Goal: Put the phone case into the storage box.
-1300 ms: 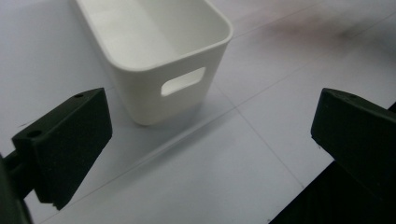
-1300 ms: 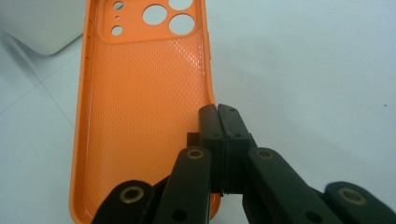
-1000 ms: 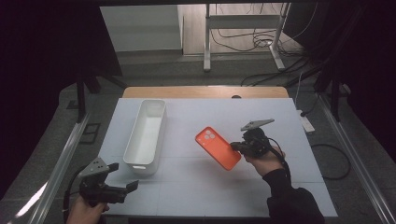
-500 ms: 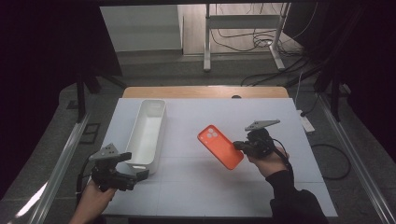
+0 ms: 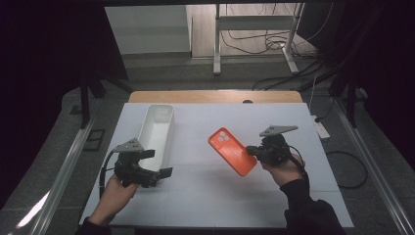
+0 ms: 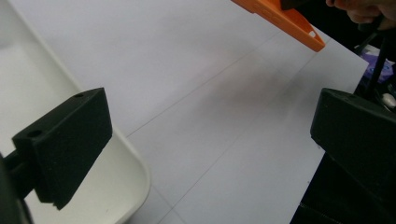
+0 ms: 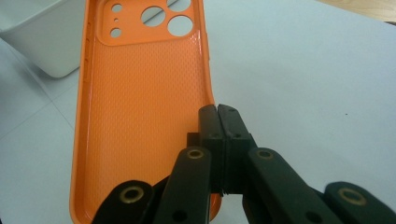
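An orange phone case (image 5: 232,151) is held tilted above the middle of the white table (image 5: 205,196), its inner side up. My right gripper (image 5: 250,151) is shut on its right edge; in the right gripper view the closed jaws pinch the case's (image 7: 140,102) side wall, with the gripper (image 7: 218,126) at the rim. My left gripper (image 5: 159,163) hovers open at the near end of the white tray (image 5: 156,129). In the left gripper view the tray's corner (image 6: 130,163) lies under the wide-apart jaws of the gripper (image 6: 210,140), and the case (image 6: 280,16) shows far off at the top.
The long white tray (image 7: 42,32) lies lengthwise on the left half of the table with nothing seen in it. A wooden strip (image 5: 215,96) runs along the far edge. Cables and a metal stand (image 5: 254,34) sit on the floor beyond.
My left gripper has moved forward and to the right, up to the tray's near end. The right gripper and the case have barely shifted.
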Demonstrator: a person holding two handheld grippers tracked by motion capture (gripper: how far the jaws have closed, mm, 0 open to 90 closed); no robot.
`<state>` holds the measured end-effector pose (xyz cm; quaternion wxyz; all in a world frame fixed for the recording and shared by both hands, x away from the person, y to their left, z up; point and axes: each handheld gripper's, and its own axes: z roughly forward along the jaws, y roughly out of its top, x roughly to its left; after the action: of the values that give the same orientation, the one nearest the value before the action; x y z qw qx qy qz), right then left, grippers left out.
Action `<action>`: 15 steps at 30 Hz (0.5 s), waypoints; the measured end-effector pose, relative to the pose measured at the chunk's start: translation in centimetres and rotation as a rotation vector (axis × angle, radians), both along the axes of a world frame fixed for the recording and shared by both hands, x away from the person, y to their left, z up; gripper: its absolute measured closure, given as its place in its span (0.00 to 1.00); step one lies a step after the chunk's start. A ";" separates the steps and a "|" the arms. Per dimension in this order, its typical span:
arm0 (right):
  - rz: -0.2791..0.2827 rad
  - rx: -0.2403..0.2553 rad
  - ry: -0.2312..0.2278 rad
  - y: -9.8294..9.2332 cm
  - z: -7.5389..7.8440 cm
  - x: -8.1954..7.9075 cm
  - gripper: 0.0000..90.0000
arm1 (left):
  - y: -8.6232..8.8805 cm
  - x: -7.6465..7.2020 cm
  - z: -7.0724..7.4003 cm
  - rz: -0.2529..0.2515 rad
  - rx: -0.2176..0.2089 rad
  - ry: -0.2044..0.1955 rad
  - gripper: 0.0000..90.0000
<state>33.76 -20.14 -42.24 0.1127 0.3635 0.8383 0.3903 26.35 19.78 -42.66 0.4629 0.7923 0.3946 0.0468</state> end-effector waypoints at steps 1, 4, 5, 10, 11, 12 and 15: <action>-0.002 0.001 -0.001 0.0 0.0 0.0 0.99 | -0.3 0.2 0.0 -0.003 -0.004 0.002 0.00; 0.000 0.001 -0.003 0.1 0.1 -0.1 0.99 | -1.0 0.8 0.1 -0.019 -0.017 0.008 0.00; 0.000 0.002 -0.004 0.1 0.2 -0.1 0.99 | -1.0 0.8 0.1 -0.019 -0.017 0.008 0.00; 0.004 0.008 -0.007 0.2 0.3 -0.2 0.99 | -2.0 1.6 0.3 -0.036 -0.047 0.016 0.00; 0.004 0.008 -0.007 0.2 0.3 -0.2 0.99 | -2.0 1.6 0.3 -0.036 -0.047 0.016 0.00; 0.006 0.009 -0.010 0.2 0.4 -0.2 0.99 | -2.1 1.7 0.3 -0.039 -0.051 0.018 0.00; 0.008 0.013 -0.014 0.3 0.6 -0.3 0.99 | -2.5 2.0 0.4 -0.044 -0.063 0.025 0.00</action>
<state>33.48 -19.85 -41.68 0.1148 0.3583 0.8365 0.3985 28.38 17.32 -42.26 0.4834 0.7864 0.3842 0.0144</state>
